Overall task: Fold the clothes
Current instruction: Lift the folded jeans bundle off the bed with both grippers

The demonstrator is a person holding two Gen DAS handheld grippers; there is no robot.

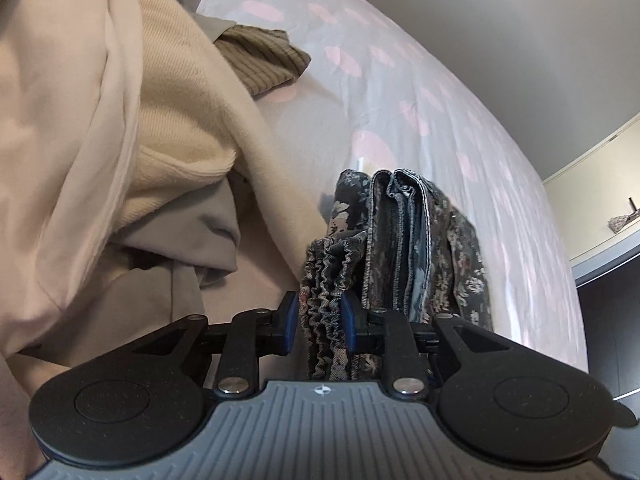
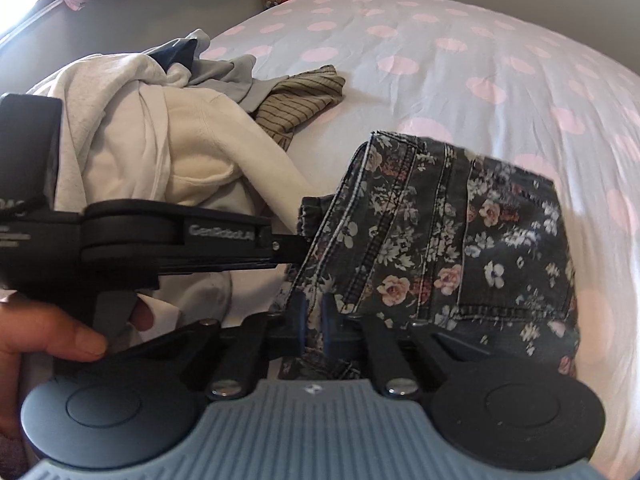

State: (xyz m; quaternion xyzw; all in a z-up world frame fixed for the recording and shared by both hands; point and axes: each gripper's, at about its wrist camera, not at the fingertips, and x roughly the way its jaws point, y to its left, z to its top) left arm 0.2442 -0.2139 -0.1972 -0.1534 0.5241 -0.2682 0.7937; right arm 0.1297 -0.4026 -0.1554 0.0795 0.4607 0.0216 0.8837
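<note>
Two grippers hold one garment: the floral denim shorts (image 2: 460, 240), already doubled into a compact bundle and held up over the polka-dot bed (image 2: 440, 60). Your left gripper (image 1: 320, 320) has its jaws narrowed on the gathered elastic waistband, which runs straight up between the blue pads. Your right gripper (image 2: 315, 320) has its jaws pinched close on the near lower edge of the shorts, with denim caught between them, though the motion blur there makes the exact hem hard to read.

From the right jaws, the bundle extends forward and to the right, its seams and pocket edge running away from you toward the far side of the bed. From the left wrist view the folded layers stand edge-on, stacked just right of the jaws. Both grips sit at the same near end, the left gripper (image 2: 180, 236) reaching in from the left, so the far end hangs free.

Beside the shorts on the left lies the heap of cream and white clothes (image 2: 160, 140), with an olive striped piece (image 2: 304, 92) beyond it. Open bedsheet lies ahead and to the right, away from that pile.
</note>
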